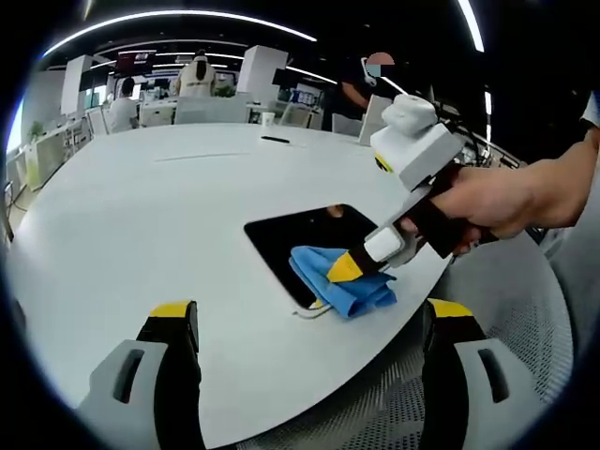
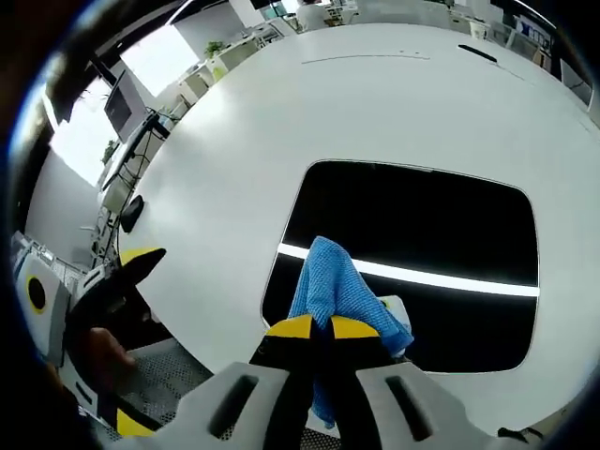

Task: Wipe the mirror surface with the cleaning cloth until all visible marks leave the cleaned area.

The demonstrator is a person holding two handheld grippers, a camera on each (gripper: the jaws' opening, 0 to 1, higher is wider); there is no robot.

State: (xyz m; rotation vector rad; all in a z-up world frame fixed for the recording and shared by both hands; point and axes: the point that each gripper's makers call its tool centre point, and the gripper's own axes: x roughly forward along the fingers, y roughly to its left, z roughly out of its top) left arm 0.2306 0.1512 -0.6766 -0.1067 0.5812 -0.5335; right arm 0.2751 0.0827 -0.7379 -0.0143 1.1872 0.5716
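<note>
Right tool (image 2: pixel 322 327) pinching blue cloth (image 2: pixel 330 281) on mirror (image 2: pixel 441 234) (near bench (image 1: pixel 141 216) edge); left tool (image 1: pixel 309 314) spread. Could lose cloth if dragged hard.

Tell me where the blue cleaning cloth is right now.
The blue cleaning cloth is pinched in the right tool, resting on the near edge of the mirror lying flat on the white table.

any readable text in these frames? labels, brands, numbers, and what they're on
None readable.
Mirror, blue cloth, table: no print shows.
Both grippers, right and left: plain yellow tips, no label legible.
Background screens: too small and blurred to read.
</note>
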